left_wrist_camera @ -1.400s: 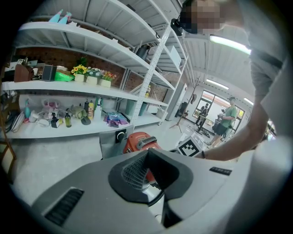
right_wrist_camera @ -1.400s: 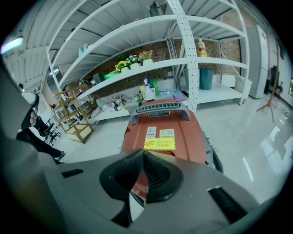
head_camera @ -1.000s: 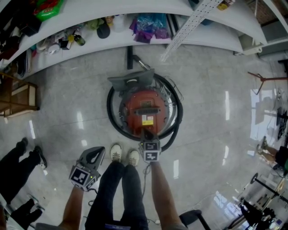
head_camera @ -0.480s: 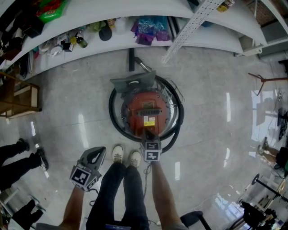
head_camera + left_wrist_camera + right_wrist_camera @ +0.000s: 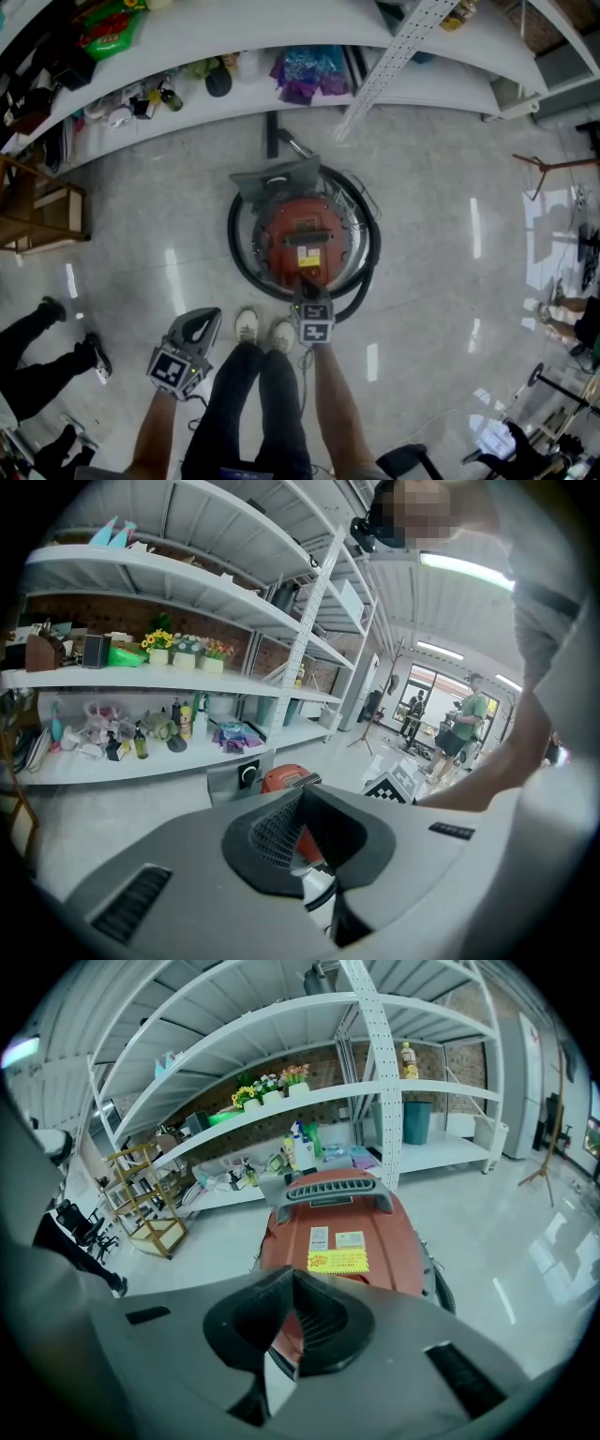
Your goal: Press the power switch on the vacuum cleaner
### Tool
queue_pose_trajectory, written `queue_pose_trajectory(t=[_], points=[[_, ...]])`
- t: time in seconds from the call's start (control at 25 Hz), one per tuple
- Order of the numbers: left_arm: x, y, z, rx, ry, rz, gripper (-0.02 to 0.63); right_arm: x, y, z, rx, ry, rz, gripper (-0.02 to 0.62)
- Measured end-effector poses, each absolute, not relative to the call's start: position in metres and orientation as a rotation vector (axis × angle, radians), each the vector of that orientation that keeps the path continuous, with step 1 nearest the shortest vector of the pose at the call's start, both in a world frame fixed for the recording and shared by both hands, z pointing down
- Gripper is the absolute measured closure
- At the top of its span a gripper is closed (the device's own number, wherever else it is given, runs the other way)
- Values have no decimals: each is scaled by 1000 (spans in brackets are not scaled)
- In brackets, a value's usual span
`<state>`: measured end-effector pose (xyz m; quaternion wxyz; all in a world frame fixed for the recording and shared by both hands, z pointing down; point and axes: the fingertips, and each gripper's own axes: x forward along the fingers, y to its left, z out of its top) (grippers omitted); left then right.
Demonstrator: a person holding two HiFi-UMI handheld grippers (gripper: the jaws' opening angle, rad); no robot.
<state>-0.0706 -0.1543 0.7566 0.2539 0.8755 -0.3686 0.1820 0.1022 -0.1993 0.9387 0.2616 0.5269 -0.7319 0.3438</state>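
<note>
A round red vacuum cleaner [image 5: 305, 234] stands on the floor, with a black hose [image 5: 238, 255] coiled round it and a grey panel [image 5: 277, 174] on its far side. In the right gripper view its red top [image 5: 349, 1227] carries a grey handle [image 5: 334, 1191] and a yellow sticker [image 5: 337, 1260]. I cannot pick out the power switch. My right gripper [image 5: 306, 281] is shut and empty, its tip over the vacuum's near edge. My left gripper [image 5: 204, 319] hangs shut and empty to the left, beside the person's legs. From it the vacuum [image 5: 283, 778] shows ahead.
White shelving [image 5: 281, 89] with bottles and bags runs behind the vacuum. A wooden stand [image 5: 37, 211] is at the left, a thin metal stand [image 5: 553, 167] at the right. A bystander's legs [image 5: 42, 361] are at the lower left. My white shoes [image 5: 262, 328] are just before the hose.
The right gripper has stayed at the vacuum's near edge and the left one has not moved. The bystander's legs at the left have shifted nearer the bottom of the view.
</note>
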Motion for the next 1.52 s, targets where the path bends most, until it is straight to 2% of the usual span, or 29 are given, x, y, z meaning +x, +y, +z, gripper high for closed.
queue_pose_trajectory(t=[0.48,1.52], points=[[-59,-155,722,2423,-1009,477,600,112,-192,888,1486,-2035,891,583],[-34,-136,618,2521,-1015,384,600,118,-149,699,1640,-2157,757,583]])
